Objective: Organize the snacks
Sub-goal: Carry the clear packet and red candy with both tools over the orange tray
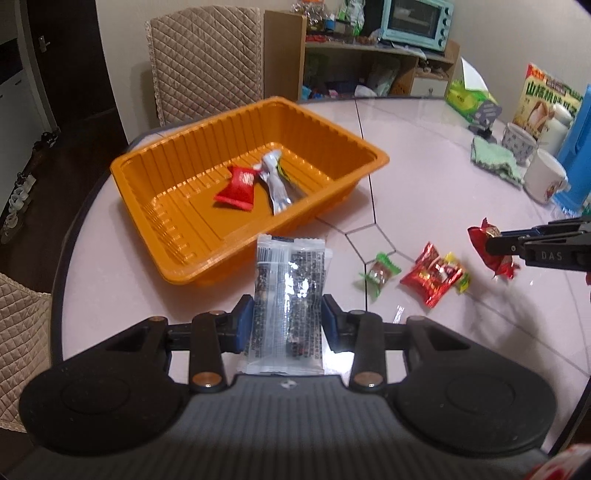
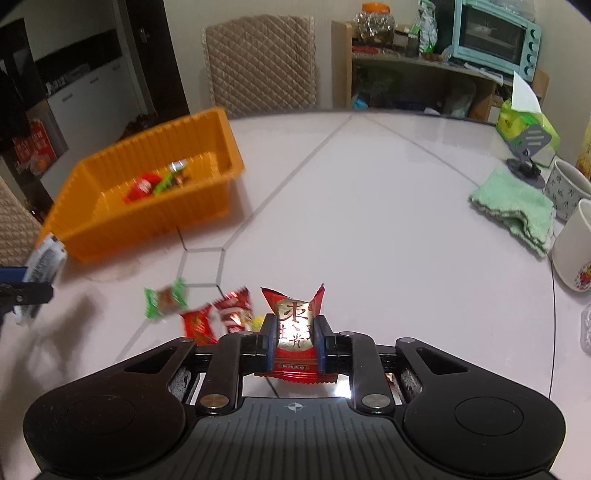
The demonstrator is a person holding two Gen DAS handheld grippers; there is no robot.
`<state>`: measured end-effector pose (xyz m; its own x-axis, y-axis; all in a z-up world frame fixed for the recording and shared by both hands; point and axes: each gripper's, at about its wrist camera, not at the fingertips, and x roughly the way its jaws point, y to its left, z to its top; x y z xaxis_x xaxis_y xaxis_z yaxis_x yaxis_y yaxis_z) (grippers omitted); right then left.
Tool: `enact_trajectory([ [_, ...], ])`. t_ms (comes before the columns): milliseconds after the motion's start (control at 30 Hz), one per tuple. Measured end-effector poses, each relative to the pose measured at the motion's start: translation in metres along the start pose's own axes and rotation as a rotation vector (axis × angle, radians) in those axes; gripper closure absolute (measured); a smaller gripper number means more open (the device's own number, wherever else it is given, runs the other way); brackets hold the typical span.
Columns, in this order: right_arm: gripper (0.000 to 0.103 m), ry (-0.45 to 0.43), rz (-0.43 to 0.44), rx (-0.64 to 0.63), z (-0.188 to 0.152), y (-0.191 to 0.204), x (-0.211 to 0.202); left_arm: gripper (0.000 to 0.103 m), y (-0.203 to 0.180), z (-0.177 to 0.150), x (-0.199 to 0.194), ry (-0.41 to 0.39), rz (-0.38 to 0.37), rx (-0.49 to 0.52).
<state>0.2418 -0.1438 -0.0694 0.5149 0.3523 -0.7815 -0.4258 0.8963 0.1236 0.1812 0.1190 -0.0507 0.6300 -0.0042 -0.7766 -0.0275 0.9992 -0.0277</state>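
- Currently two grippers are working over one orange tray (image 1: 369, 147): the left gripper (image 1: 288, 325) is clenching a silver printed packet (image 1: 288, 295) between its blue pads, just short of the tray's near wall.
- Right of the tray, the right gripper (image 2: 295, 341) is grasping a red and gold candy (image 2: 295, 317) between its fingers, held above the table.
- Two snacks are lying inside the tray: one red packet (image 1: 238, 186) and one silver wrapper (image 1: 275, 177), touching each other near the middle of the floor; the right wrist view is too blurred there to count any more.
- Loose snacks are lying on the table right of the tray's near corner: one green-ended candy (image 1: 380, 273), then a cluster of red packets (image 1: 432, 278) with a yellow wrapper (image 1: 461, 278) partly under them; the number in the cluster is hard to tell.
- Everything is sitting on a pale, glossy round table (image 1: 424, 177) crossed by thin dark seams, in a dim dining room.
- Beyond the tray, a quilted chair back (image 1: 207, 62) is standing at the far edge of the table; a wooden shelf (image 1: 369, 48) carrying a mint-blue toaster oven (image 1: 415, 24) is standing further right along the wall.
- Far right of the tray, a folded green cloth (image 2: 517, 206) is lying beside two mugs (image 2: 569, 188), with a green tissue box (image 2: 524, 125) behind them.
- Nothing is standing between either gripper and the tray's open top.
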Motion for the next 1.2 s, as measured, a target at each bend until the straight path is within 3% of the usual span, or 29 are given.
enact_trajectory([
  [333,0.082,-0.073,0.182,-0.02,0.041,0.047,-0.022,0.068,0.023,0.032,-0.019,-0.052,0.018,-0.095],
  [500,0.082,-0.094,0.279,-0.021,0.072,0.081,-0.007,0.068,0.036,0.051,-0.013,-0.063,0.054,-0.129],
  [733,0.082,-0.106,0.349,-0.048,0.11,0.123,0.031,0.068,0.063,0.072,0.001,-0.077,0.082,-0.212],
  [967,0.082,-0.077,0.351,-0.047,0.128,0.146,0.074,0.068,0.084,0.088,0.025,-0.072,0.091,-0.296],
  [1200,0.082,-0.026,0.338,-0.029,0.132,0.145,0.108,0.068,0.096,0.091,0.056,-0.013,0.086,-0.373],
])
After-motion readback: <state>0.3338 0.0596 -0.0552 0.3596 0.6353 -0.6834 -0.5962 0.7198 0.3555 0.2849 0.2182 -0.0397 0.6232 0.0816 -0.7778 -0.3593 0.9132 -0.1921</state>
